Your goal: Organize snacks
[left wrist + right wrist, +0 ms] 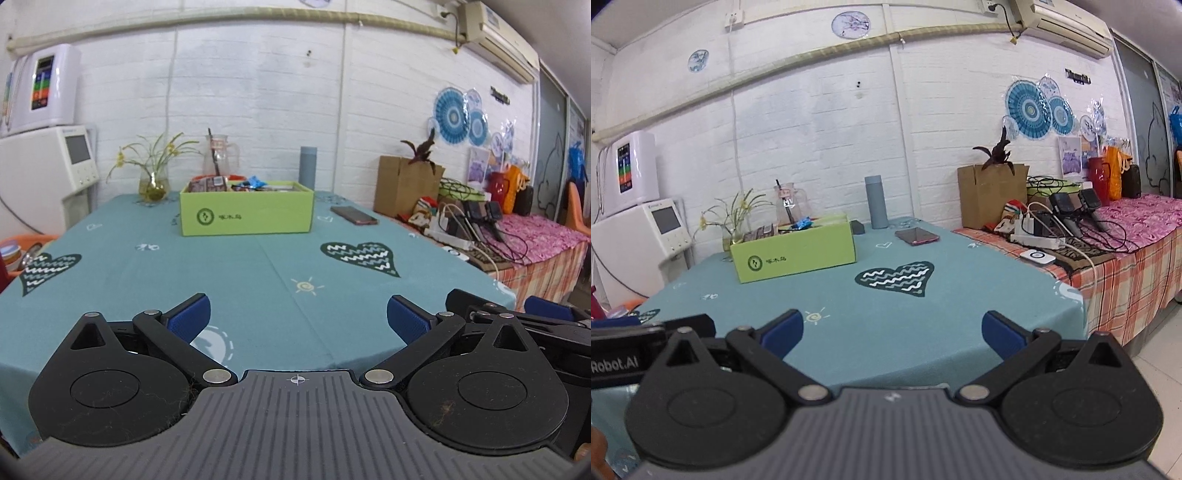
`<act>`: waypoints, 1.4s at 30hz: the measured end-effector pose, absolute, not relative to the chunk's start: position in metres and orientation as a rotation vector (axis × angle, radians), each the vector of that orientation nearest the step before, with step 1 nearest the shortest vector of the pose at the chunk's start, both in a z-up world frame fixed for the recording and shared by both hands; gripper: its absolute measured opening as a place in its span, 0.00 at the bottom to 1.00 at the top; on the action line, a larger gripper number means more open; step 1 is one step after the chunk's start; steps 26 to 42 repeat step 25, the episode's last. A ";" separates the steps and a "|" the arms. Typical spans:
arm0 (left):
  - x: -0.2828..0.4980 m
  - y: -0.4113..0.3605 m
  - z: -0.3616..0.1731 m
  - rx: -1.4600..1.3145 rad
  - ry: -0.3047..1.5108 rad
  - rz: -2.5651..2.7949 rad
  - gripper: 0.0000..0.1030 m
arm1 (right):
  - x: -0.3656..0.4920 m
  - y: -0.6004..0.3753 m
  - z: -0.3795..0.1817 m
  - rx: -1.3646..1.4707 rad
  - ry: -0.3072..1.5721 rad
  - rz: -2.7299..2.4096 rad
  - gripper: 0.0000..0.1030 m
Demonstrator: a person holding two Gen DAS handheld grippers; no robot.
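A light green cardboard box stands at the far middle of the table, and several snack packets poke above its rim. The box also shows in the right wrist view, with snack packets in it. My left gripper is open and empty, low over the near edge of the table, far from the box. My right gripper is open and empty, also at the near edge, to the right of the left one.
The table wears a teal cloth with hearts. Behind the box stand a vase of flowers, a glass jug and a grey flask. A phone lies right of the box. A cluttered side table stands on the right.
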State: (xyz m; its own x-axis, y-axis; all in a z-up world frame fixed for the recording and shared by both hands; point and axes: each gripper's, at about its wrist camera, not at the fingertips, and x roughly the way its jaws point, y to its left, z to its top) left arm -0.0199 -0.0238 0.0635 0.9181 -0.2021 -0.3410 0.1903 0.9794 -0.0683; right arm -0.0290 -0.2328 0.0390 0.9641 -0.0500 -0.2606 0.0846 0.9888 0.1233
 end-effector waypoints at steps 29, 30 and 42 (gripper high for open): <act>-0.017 -0.026 0.048 -0.005 0.383 -0.176 0.82 | -0.018 -0.237 0.022 0.132 0.323 -0.053 1.00; -0.017 -0.026 0.048 -0.005 0.383 -0.176 0.82 | -0.018 -0.237 0.022 0.132 0.323 -0.053 1.00; -0.017 -0.026 0.048 -0.005 0.383 -0.176 0.82 | -0.018 -0.237 0.022 0.132 0.323 -0.053 1.00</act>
